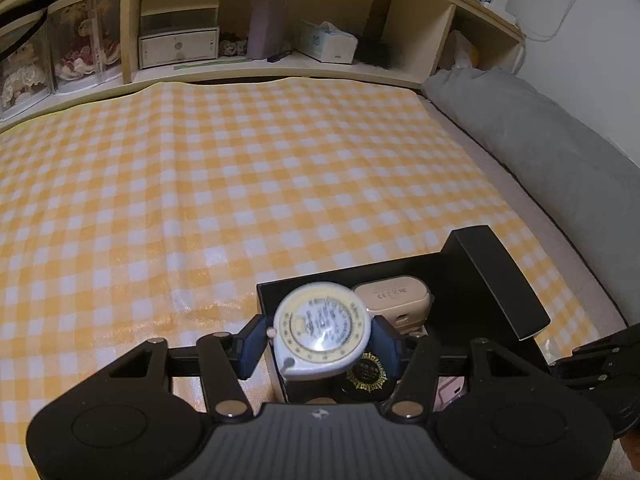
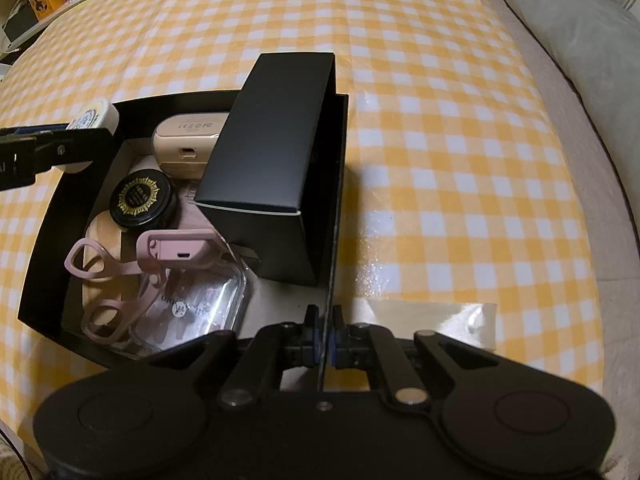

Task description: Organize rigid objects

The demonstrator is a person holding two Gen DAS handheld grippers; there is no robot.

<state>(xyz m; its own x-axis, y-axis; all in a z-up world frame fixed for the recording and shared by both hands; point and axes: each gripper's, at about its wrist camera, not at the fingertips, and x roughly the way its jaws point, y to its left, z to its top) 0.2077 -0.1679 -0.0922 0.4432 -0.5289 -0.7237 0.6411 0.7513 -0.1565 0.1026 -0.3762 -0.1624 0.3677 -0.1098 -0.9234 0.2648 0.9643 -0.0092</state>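
Right gripper (image 2: 326, 344): your fingers are clenched on the thin right wall of the open black box (image 2: 60, 240), at its near right corner. The box sits on the bed's yellow checked cloth (image 2: 440, 120). A strip of clear tape (image 2: 432, 316) lies on the cloth just beside that corner.

Inside the box, near to far:
- clear plastic case (image 2: 200, 304) at the near edge
- pink curler (image 2: 120, 280) with two finger loops, lying partly over the case
- pink gadget (image 2: 176, 248) with a small port, above the case
- round black jar (image 2: 140, 200) with a gold seal, by the left wall
- tall black carton (image 2: 272, 132), tilted, along the right wall
- beige earbud case (image 2: 188, 140) at the far wall

Left gripper (image 1: 320, 340): your fingers stand apart on either side of the round white-and-yellow tape measure (image 1: 322, 330). It is blurred, with a slim gap at the left pad, so read it as released, not clamped. The tape measure hangs over the box's far left corner, above the jar.

Beyond the box the cloth runs on to a wooden headboard shelf (image 1: 280, 68). A grey pillow (image 1: 540, 140) lies along the bed's right edge.
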